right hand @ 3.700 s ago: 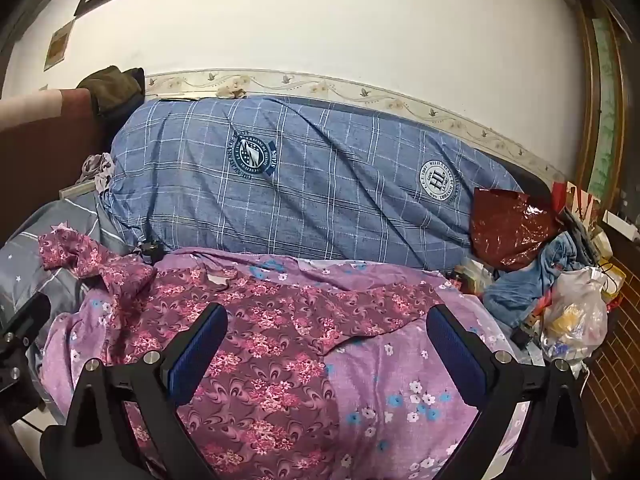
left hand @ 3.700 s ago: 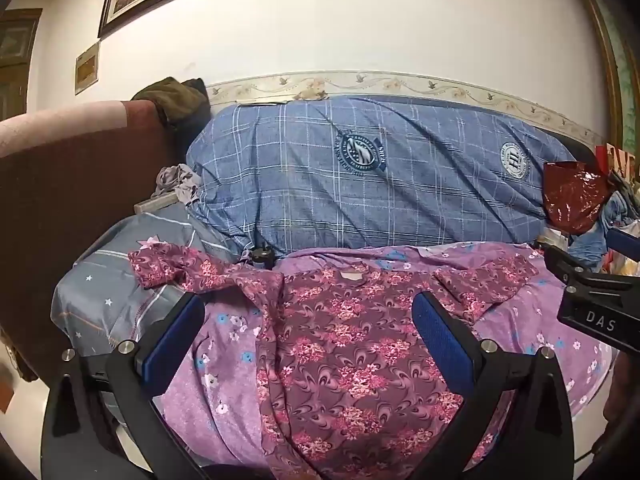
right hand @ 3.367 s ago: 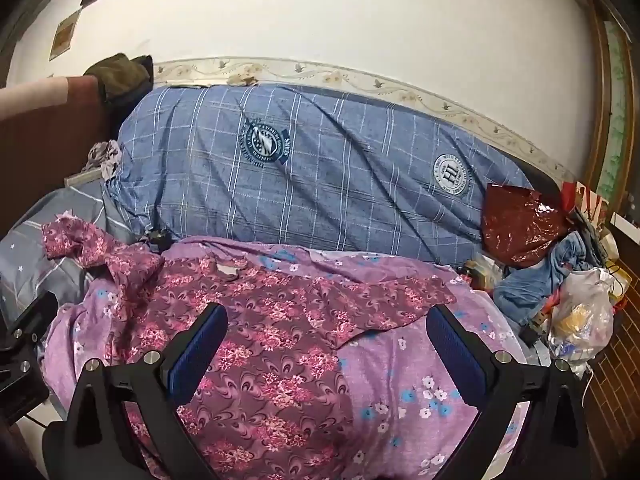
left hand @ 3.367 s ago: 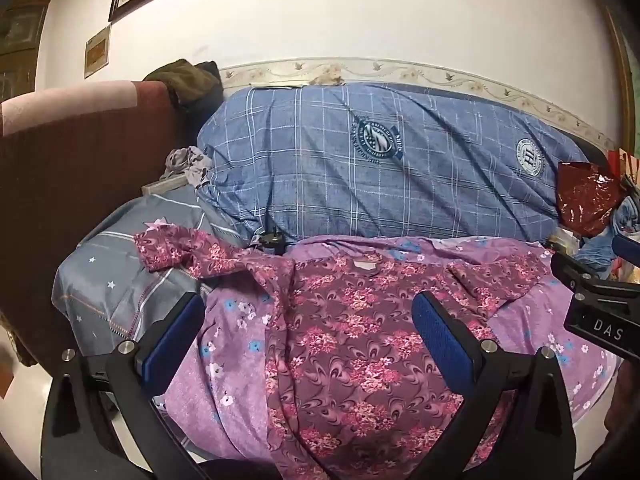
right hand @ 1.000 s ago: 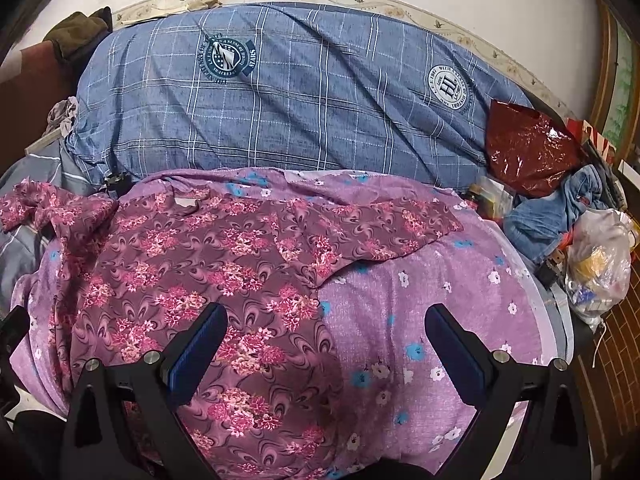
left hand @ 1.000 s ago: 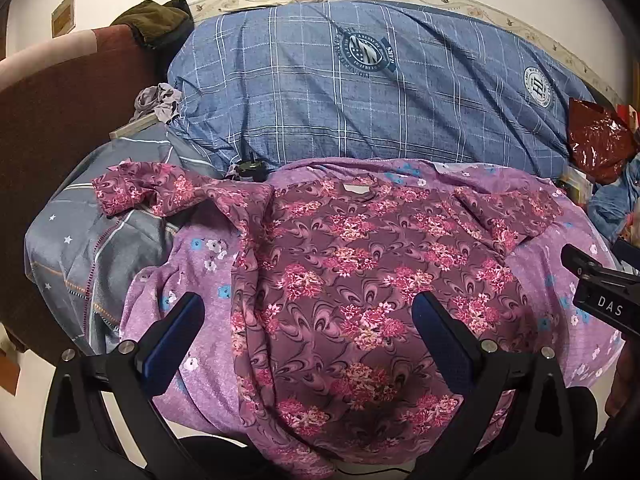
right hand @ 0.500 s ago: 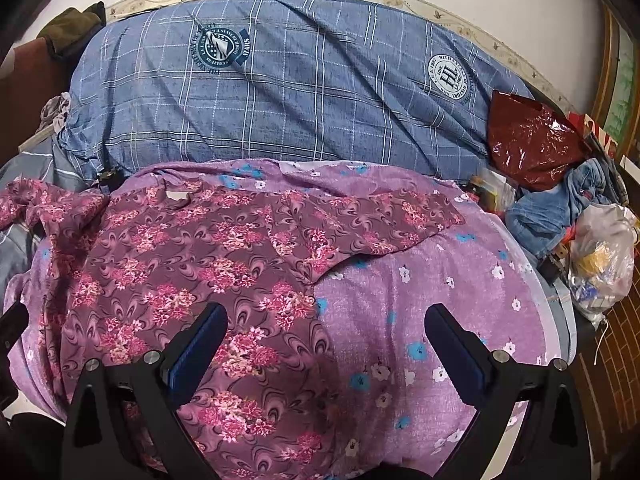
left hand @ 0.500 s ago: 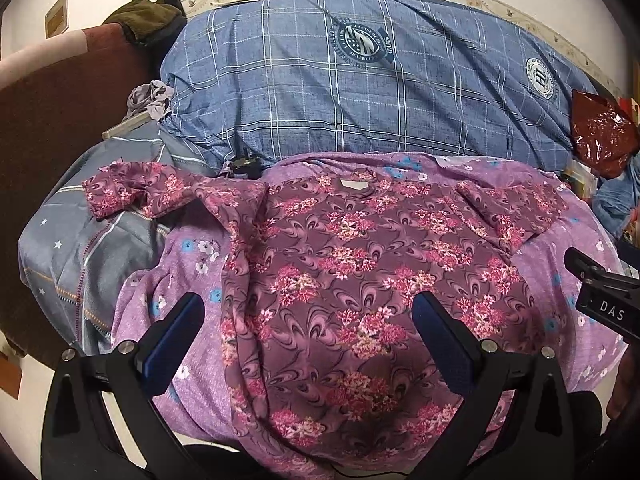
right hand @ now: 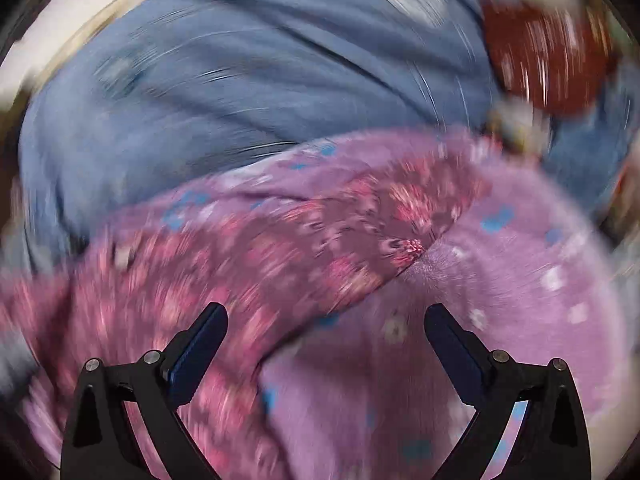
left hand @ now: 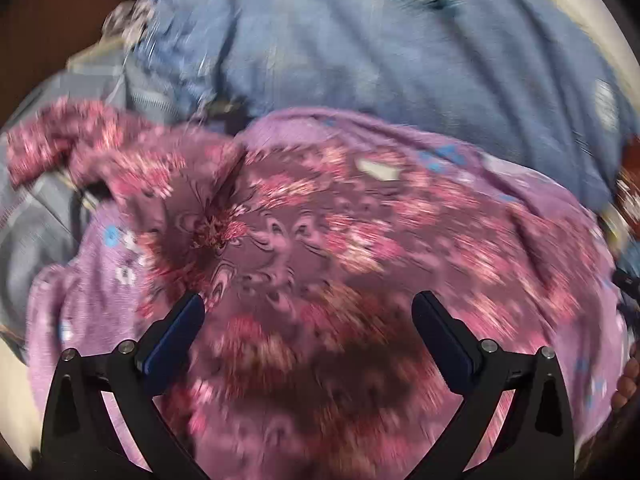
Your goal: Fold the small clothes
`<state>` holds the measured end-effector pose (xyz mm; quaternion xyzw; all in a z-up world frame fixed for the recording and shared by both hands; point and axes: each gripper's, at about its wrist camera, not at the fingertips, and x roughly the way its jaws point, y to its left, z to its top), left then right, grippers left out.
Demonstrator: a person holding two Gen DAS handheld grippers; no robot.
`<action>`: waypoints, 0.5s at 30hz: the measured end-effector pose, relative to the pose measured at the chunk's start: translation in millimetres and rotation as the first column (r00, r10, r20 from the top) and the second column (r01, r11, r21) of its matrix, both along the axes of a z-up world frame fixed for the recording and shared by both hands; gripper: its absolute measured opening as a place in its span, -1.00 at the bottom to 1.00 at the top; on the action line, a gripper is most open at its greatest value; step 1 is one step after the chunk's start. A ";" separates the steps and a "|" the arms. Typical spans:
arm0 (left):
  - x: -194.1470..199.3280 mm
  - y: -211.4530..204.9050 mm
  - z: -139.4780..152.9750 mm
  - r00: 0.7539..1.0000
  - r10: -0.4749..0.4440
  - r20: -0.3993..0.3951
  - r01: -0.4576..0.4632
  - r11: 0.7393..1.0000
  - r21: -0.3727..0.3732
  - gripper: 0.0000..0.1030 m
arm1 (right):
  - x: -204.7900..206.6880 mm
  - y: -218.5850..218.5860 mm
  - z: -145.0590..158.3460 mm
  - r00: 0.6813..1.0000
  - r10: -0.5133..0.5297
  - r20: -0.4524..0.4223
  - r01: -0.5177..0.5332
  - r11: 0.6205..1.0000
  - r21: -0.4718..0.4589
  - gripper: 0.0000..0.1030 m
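both views heavily blurred. floral shirt (left hand: 320, 248) is spread flat on the purple bedsheet (right hand: 500, 300), below the blue quilt (left hand: 380, 48). left gripper (left hand: 308, 320) and right gripper (right hand: 326, 328) are held wide apart above the cloth, nothing gripped.

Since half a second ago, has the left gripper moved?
Yes. The left gripper has gone forward and down toward the floral shirt: the blue plaid quilt behind now looms larger, and the view is motion-blurred.
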<state>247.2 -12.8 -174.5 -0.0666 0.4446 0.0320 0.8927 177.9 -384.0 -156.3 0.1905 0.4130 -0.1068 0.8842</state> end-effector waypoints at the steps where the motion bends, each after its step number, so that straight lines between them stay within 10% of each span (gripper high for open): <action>1: 9.6 1.8 -10.4 1.000 0.024 -0.011 -0.024 1.000 0.003 1.00 | 11.9 -32.9 -15.8 0.999 -0.051 -0.014 0.052 0.992 0.111 0.73; 5: 19.1 3.0 -31.0 0.997 0.059 0.041 -0.063 0.995 0.084 1.00 | 45.1 -128.0 -75.7 0.984 -0.170 -0.062 0.179 0.871 0.458 0.35; 11: 26.4 9.0 -34.2 0.996 0.065 0.056 -0.069 0.995 0.066 1.00 | 87.0 -163.4 -93.1 0.966 -0.257 -0.042 0.242 0.830 0.502 0.21; 15: 33.2 15.9 -28.0 0.993 0.080 0.085 -0.084 0.995 0.048 1.00 | 107.1 -175.5 -99.7 0.952 -0.303 -0.034 0.284 0.842 0.458 -0.80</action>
